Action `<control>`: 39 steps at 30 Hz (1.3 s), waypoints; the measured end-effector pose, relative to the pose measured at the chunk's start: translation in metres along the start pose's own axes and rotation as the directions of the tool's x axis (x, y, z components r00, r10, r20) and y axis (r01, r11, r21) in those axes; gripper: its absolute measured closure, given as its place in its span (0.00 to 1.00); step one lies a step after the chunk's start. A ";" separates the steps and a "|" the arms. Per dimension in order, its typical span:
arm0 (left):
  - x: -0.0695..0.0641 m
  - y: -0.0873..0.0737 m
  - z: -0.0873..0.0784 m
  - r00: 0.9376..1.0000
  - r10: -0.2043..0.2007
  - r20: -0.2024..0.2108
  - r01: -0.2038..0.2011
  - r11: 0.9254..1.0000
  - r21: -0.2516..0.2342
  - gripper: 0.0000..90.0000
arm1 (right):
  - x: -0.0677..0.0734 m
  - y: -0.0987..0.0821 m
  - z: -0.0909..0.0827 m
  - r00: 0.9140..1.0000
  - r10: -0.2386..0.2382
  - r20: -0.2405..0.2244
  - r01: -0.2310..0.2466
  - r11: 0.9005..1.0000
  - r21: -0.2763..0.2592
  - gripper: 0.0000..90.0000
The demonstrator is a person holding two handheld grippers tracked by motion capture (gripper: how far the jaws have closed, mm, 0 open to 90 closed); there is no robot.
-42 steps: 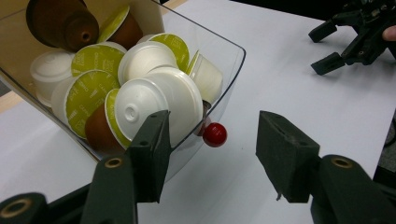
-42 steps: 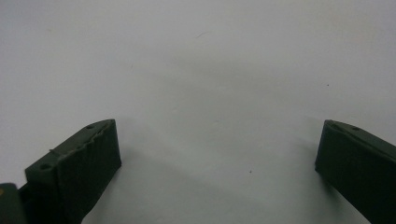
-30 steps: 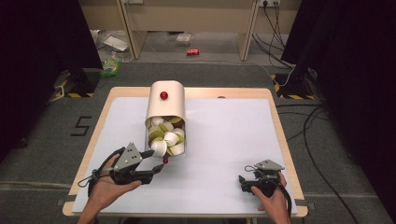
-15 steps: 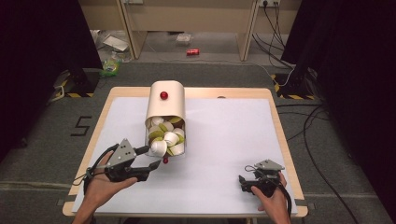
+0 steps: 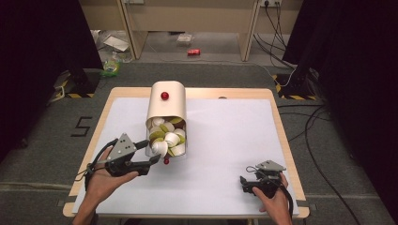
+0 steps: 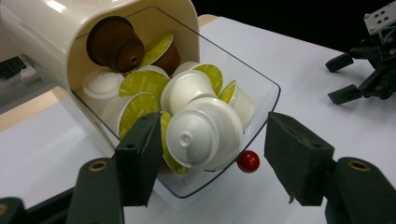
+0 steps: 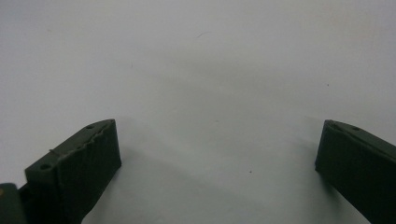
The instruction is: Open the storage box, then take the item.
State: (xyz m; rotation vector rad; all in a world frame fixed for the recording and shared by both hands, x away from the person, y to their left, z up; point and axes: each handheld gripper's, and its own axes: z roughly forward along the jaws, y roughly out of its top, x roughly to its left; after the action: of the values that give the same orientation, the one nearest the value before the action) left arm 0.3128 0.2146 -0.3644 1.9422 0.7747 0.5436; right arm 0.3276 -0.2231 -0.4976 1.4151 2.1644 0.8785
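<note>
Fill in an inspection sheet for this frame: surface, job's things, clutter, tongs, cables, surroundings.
Surface: white mat over a wood-edged table, no spills seen.
Job's things: cream capsule dispenser lying on its side, clear drawer pulled out and full of white, green-lidded and brown coffee capsules; red knob at the drawer front, another red knob on the casing.
Clutter: nothing seen on the table.
Tongs: left tongs open, jaws either side of the drawer front; right tongs open, resting low over bare mat.
Cables: loose leads on the floor at right.
Surroundings: red can, litter, wooden furniture behind.
</note>
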 end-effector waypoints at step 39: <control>0.009 -0.010 0.025 0.999 -0.046 0.007 0.046 0.999 -0.001 0.44 | 0.000 0.000 0.000 1.000 -0.002 0.000 0.002 1.000 0.000 0.00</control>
State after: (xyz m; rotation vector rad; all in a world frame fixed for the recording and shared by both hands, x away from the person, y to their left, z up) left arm 0.3322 0.2094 -0.3845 1.9199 0.8126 0.5096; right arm 0.3277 -0.2229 -0.4976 1.4136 2.1652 0.8770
